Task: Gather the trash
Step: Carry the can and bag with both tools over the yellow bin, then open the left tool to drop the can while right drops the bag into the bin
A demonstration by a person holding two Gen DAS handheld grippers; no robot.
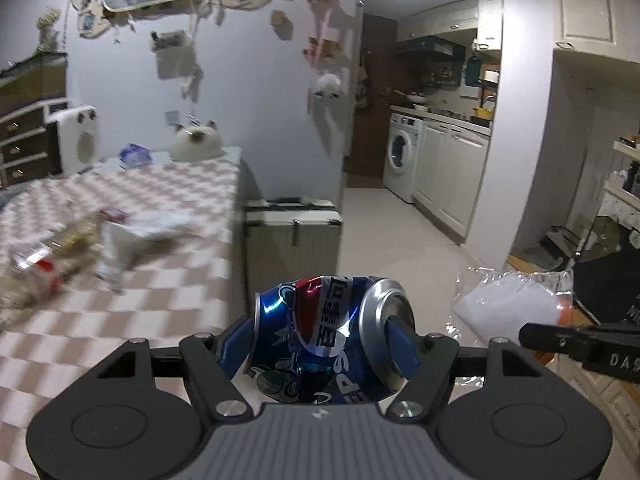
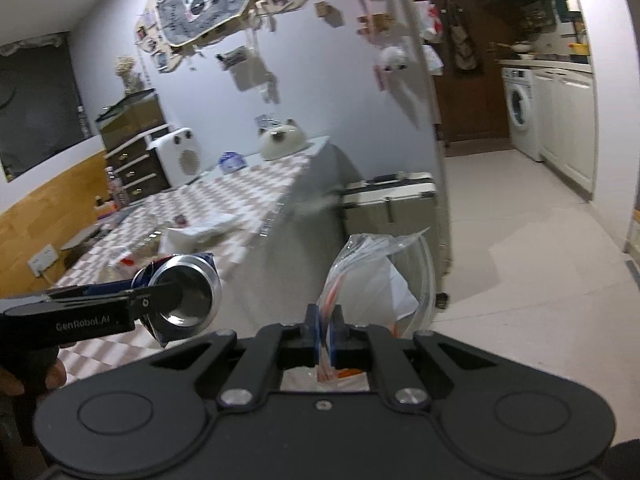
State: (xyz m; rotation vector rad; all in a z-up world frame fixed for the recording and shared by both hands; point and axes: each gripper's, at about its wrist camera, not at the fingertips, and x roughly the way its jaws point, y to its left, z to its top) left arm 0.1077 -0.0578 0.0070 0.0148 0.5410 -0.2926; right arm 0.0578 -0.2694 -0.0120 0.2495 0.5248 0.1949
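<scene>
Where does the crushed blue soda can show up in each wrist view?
Left wrist view: the crushed blue can sits bottom centre, lying sideways, clamped end to end in the left tool.
Right wrist view: the can is at lower left, its silver end facing the camera, held over the table's edge.
Shared landmark: the washing machine, at right in both views.

Can (image 1: 320, 340) left of bag (image 1: 508, 304), table (image 1: 180, 300) further left.

We see pale walls (image 1: 256, 92), a tiled floor (image 2: 520, 248), a checkered surface (image 1: 168, 200), and a washing machine (image 1: 402, 152).
</scene>
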